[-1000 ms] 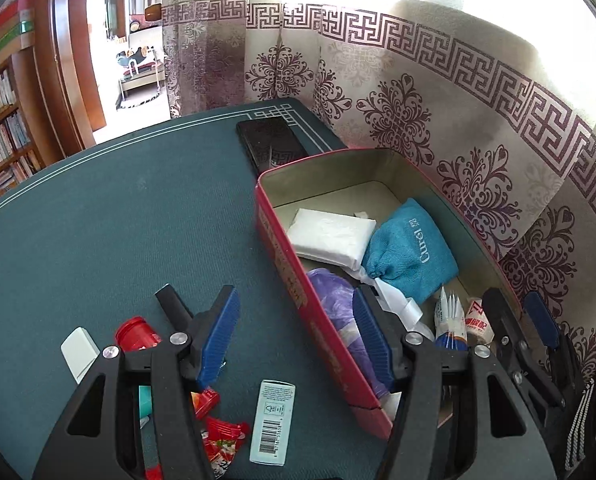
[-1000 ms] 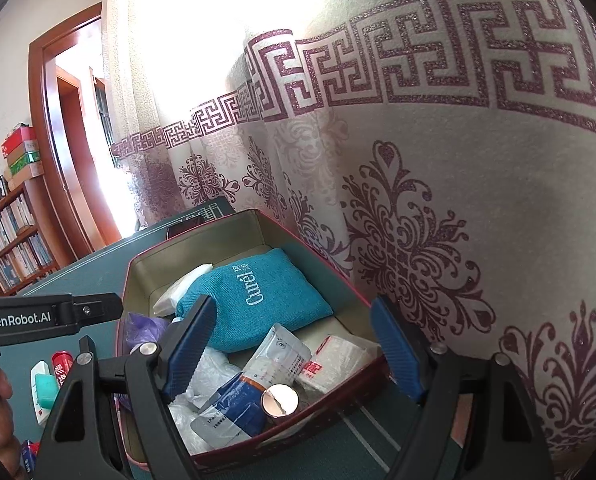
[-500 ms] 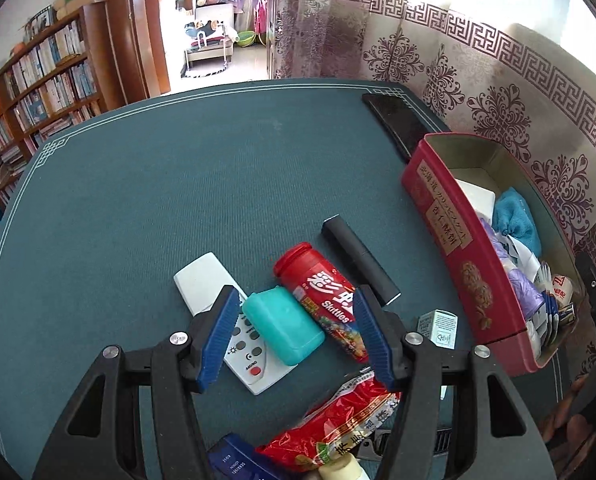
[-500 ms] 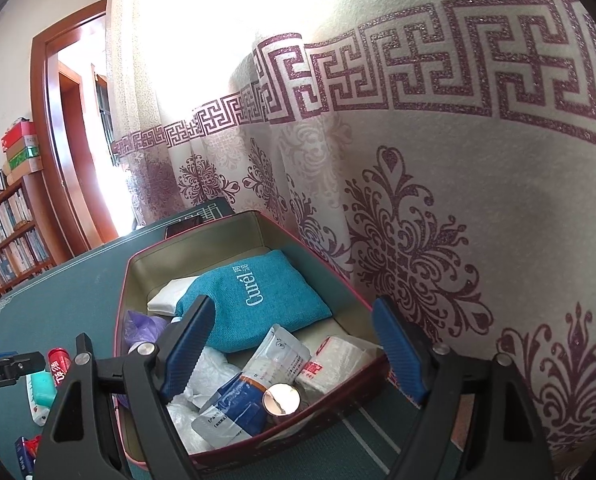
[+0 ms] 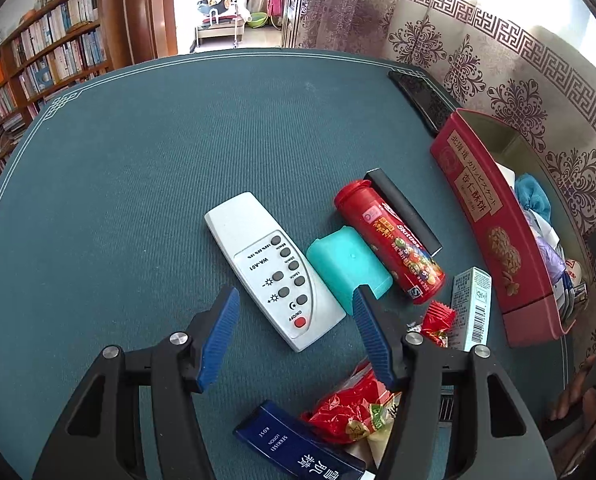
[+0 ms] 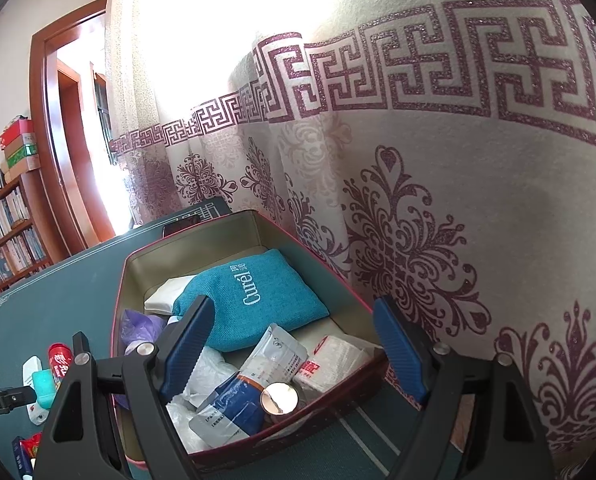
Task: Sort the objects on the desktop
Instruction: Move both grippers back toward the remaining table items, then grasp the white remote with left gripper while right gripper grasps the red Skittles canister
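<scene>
Left gripper (image 5: pixel 294 316) points down at the green table mat (image 5: pixel 138 184), jaws apart with nothing held; the lower end of the white remote (image 5: pixel 272 270) with its red ON/OFF button lies in the gap between the blue pads, no contact visible. Just right of the remote, touching or nearly touching it, sits a teal plastic case (image 5: pixel 348 268), and the right pad's tip overlaps its near corner in the view; contact cannot be told. Next over is the red Skittles tube (image 5: pixel 390 242), lying on its side, cap end away from the camera, with a black bar-shaped item (image 5: pixel 404 210) along its far side. A small white carton with a barcode (image 5: pixel 471 308) lies between the tube and the red tin box (image 5: pixel 494 232); a small red sweet wrapper (image 5: pixel 438 320) sits beside the carton. Close under the gripper: a red snack bag (image 5: pixel 350 408) and a dark blue lotion box (image 5: pixel 298 446). A black phone (image 5: pixel 422 98) lies at the far edge of the table, beyond the tin. Right gripper (image 6: pixel 288 344) hovers over the near end of the tin box (image 6: pixel 226 224), jaws wide, nothing between them. Inside the tin: a teal Curel pouch (image 6: pixel 254 300), a white tissue pack (image 6: pixel 166 294), a purple bag (image 6: pixel 138 326), a blue-and-white sachet (image 6: pixel 238 400), a white packet with red print (image 6: pixel 330 360) and a shiny round cap (image 6: pixel 280 398). The patterned curtain (image 6: pixel 418 200) hangs right behind the tin.
</scene>
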Motion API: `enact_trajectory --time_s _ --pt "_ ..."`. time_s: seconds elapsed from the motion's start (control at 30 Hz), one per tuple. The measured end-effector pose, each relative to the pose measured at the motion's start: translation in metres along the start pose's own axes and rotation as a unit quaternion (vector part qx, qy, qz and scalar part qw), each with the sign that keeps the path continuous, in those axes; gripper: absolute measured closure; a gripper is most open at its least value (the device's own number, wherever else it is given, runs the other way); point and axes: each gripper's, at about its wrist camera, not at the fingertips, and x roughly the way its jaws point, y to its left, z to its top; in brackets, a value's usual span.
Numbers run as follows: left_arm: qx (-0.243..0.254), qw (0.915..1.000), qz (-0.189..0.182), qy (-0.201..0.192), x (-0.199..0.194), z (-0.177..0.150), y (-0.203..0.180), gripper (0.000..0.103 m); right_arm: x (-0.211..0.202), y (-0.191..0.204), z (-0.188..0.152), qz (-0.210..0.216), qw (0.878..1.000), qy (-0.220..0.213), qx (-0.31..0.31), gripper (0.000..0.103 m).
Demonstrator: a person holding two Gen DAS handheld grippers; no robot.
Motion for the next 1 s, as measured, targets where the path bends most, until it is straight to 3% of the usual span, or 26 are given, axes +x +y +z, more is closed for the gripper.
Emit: enact_trajectory --time_s 0.13,0.57,0.83,1.0 --pt "0.014 0.9998 0.013 0.004 0.007 -0.001 -0.006 0.040 -0.001 0.000 0.000 0.000 1.000 -0.002 0.001 0.019" --pt "-0.057 0.9981 0.022 0.011 0.012 0.006 0.034 0.030 -0.003 0.001 0.000 0.002 1.000 -0.012 -0.005 0.018" --pt "-0.036 0.9988 0.028 0.017 0.015 0.012 0.018 0.030 -0.002 0.000 0.000 0.003 1.000 -0.012 -0.004 0.018" --pt "-0.028 0.9977 0.057 0.025 0.028 0.020 0.010 0.030 -0.002 0.001 0.000 0.006 1.000 -0.020 -0.005 0.018"
